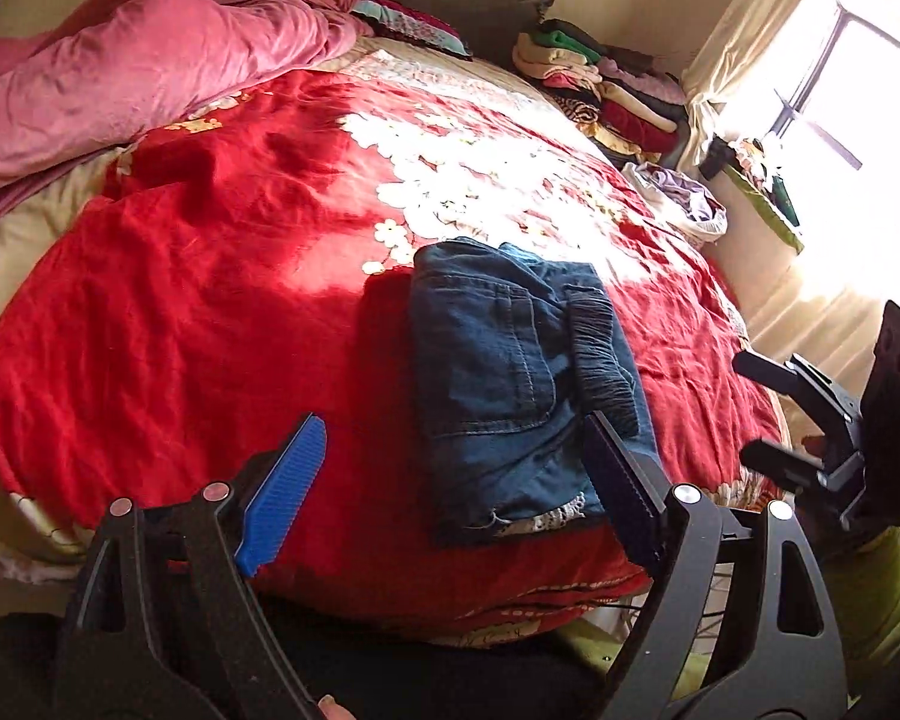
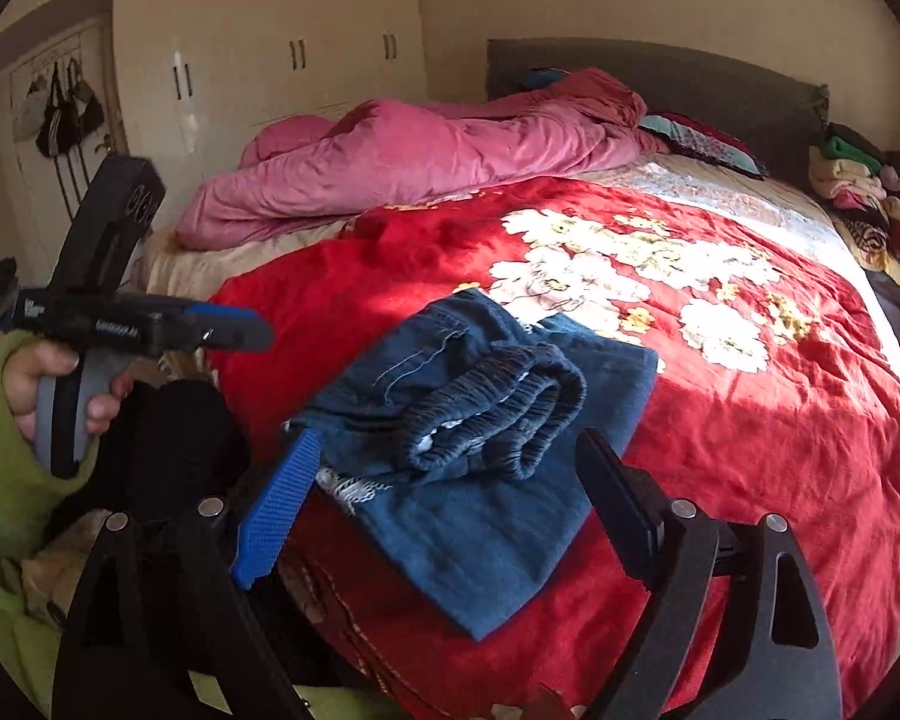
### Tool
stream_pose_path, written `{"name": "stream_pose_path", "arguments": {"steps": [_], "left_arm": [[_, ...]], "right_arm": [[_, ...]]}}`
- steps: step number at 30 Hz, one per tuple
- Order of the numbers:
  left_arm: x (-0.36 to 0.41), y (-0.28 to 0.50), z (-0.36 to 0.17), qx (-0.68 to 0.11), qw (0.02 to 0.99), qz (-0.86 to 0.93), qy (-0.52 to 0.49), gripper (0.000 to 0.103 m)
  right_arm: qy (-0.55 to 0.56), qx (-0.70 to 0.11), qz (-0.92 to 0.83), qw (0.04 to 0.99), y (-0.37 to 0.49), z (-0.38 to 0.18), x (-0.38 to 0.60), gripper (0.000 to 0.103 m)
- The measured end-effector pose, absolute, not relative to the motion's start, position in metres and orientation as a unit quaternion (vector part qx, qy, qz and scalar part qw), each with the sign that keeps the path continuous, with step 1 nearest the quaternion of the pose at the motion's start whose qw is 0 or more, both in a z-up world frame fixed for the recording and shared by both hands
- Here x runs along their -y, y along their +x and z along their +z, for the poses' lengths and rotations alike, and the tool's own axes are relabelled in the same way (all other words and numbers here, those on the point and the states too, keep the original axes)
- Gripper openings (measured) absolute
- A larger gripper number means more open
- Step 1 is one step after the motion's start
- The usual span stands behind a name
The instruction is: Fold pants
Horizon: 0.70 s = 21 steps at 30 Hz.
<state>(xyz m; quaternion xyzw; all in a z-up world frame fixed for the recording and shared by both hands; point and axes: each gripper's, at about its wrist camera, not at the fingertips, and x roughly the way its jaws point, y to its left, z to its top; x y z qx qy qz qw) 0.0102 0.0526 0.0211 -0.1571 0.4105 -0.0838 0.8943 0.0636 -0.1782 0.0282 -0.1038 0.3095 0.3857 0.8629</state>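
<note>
Left wrist view, folded pants point(image 1: 498, 378) between open left tongs point(image 1: 450, 450)

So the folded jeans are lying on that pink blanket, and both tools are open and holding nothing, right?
Not quite. The folded jeans lie on the red flowered bedspread; the pink blanket is bunched up farther back, as the right wrist view shows. The rest holds: the left tool and right tool are open and empty.

Your left claw point(image 1: 450, 468) was spread wide, empty, fingers either side of the folded pants point(image 1: 510, 384) on the red bedspread point(image 1: 210, 300). Your right claw point(image 1: 762, 414) sat off right, jaws apart. Pink duvet point(image 1: 120, 72) lay far left; clothes pile point(image 1: 606, 90) far right.
</note>
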Motion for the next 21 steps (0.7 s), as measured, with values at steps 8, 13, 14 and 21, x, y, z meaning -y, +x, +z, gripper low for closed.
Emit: {"name": "stream_pose_path", "arguments": {"steps": [8,13,14,21], "left_arm": [[-0.063,0.035,0.018,-0.427,0.883,-0.093,-0.171,0.052],[-0.050,0.063,0.012,-0.449,0.868,-0.125,-0.170,0.031],[-0.044,0.068,0.013,-0.450,0.868,-0.133,-0.162,0.027],[-0.020,0.110,-0.007,-0.487,0.848,-0.159,-0.133,0.027]], "right_arm": [[-0.156,-0.302,0.439,0.832,0.040,0.012,0.133,0.084],[-0.193,-0.309,0.462,0.809,0.037,-0.002,0.108,0.063],[-0.202,-0.309,0.464,0.805,0.037,-0.004,0.104,0.056],[-0.265,-0.299,0.472,0.786,0.043,-0.017,0.076,0.039]]}}
